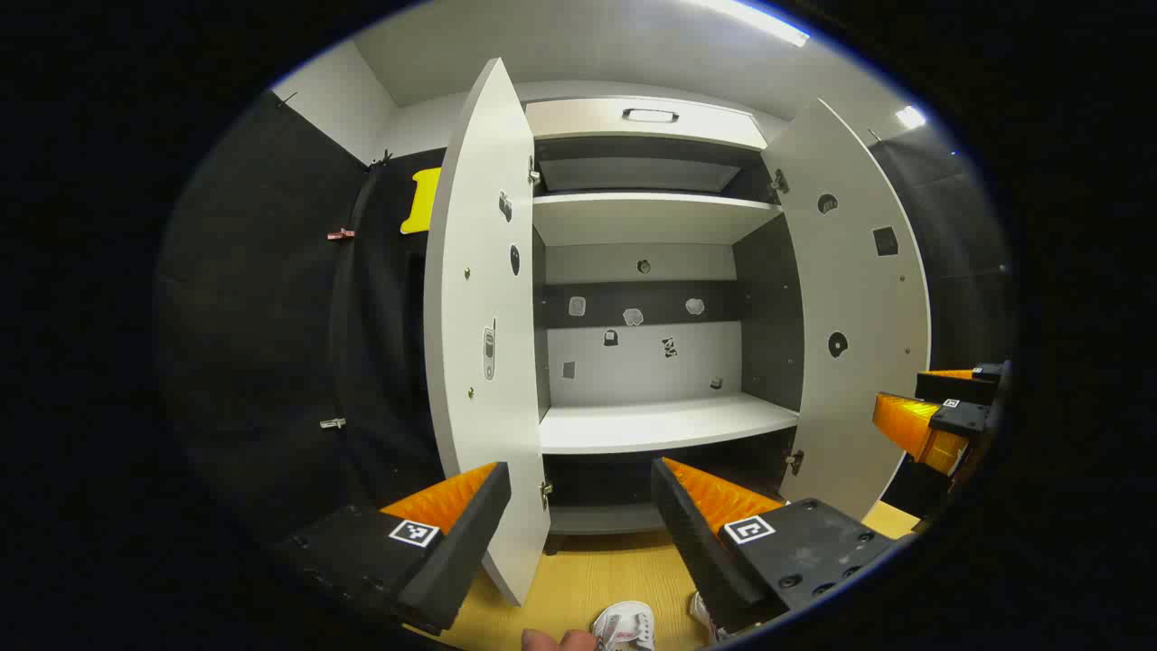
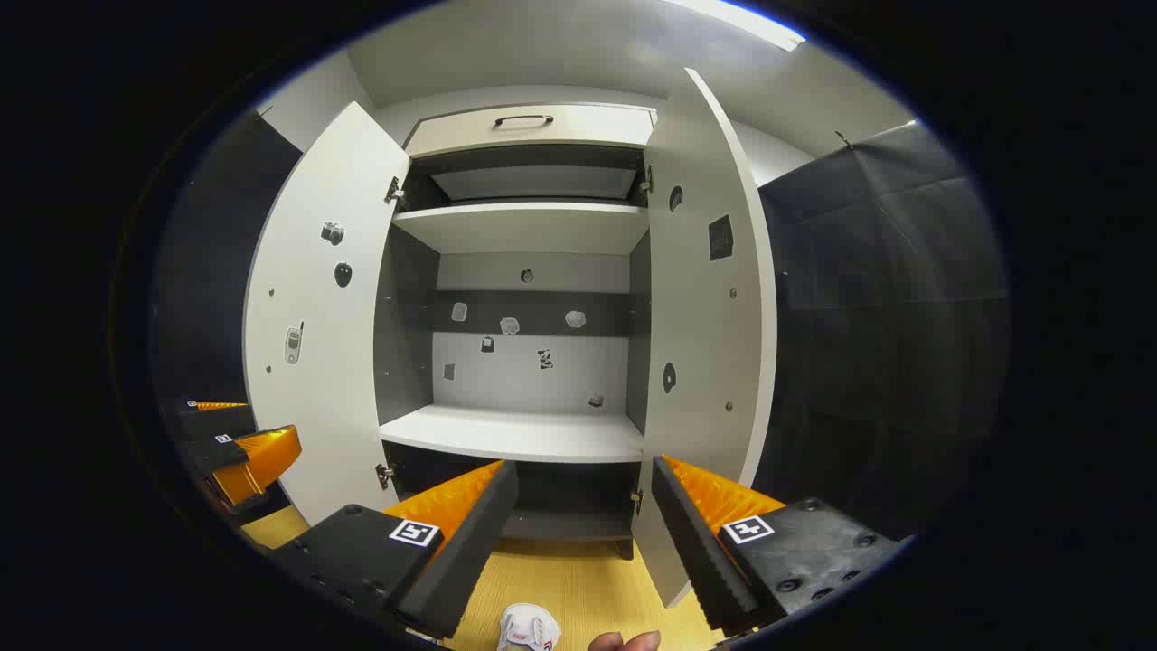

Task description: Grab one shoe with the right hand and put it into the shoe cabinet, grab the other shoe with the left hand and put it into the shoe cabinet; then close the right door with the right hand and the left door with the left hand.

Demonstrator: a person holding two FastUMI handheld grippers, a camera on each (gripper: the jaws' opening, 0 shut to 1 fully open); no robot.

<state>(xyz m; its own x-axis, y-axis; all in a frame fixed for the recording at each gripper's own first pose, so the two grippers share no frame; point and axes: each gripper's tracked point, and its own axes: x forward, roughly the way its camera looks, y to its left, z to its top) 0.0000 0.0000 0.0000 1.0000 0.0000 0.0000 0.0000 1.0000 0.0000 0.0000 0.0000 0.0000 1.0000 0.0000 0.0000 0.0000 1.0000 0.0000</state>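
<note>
wood floor (image 1: pixel 578 579), open cabinet (image 1: pixel 646 425) w/ bare shelves, white shoe (image 1: pixel 625 626)

Both doors (image 1: pixel 484 271) (image 2: pixel 714 307) stand wide, leaving open passage to the bare middle shelf (image 2: pixel 515 434) of the shoe cabinet (image 1: pixel 646 117).

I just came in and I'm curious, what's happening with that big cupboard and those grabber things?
A person holds a gripper in each hand in front of a shoe cabinet. Its left door and right door both stand wide open, and the shelves look empty. The left gripper and the right gripper are both open and hold nothing. White shoes still lie on the floor below, so no shoe has been picked up yet.
</note>
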